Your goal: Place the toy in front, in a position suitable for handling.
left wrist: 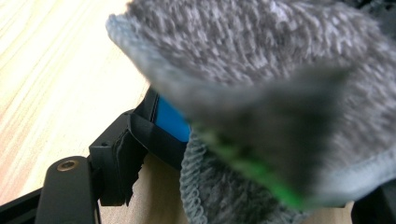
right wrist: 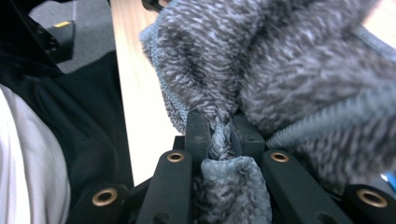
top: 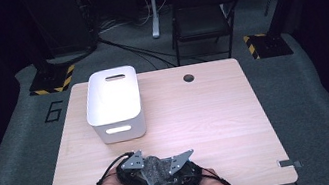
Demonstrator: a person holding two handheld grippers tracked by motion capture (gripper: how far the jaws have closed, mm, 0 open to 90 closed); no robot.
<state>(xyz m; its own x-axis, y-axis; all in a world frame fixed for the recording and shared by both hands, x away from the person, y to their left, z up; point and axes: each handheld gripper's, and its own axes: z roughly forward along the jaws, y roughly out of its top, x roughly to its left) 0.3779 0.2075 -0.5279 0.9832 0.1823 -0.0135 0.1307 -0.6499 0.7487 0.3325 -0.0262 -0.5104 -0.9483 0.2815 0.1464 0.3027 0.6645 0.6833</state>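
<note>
With the bin [top: 114,106] waiting empty at eleven o'clock, the cloth [top: 158,174] is held bunched at the table's [top: 217,114] six-o'clock edge between the spread left gripper [top: 137,170] and the right gripper [top: 178,169], pinched on a fold.

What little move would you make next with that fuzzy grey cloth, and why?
Probably lift the grey cloth toward the white bin. The right gripper pinches a fold tight, the left gripper sits against the cloth, and the bin stands open beyond them.
</note>
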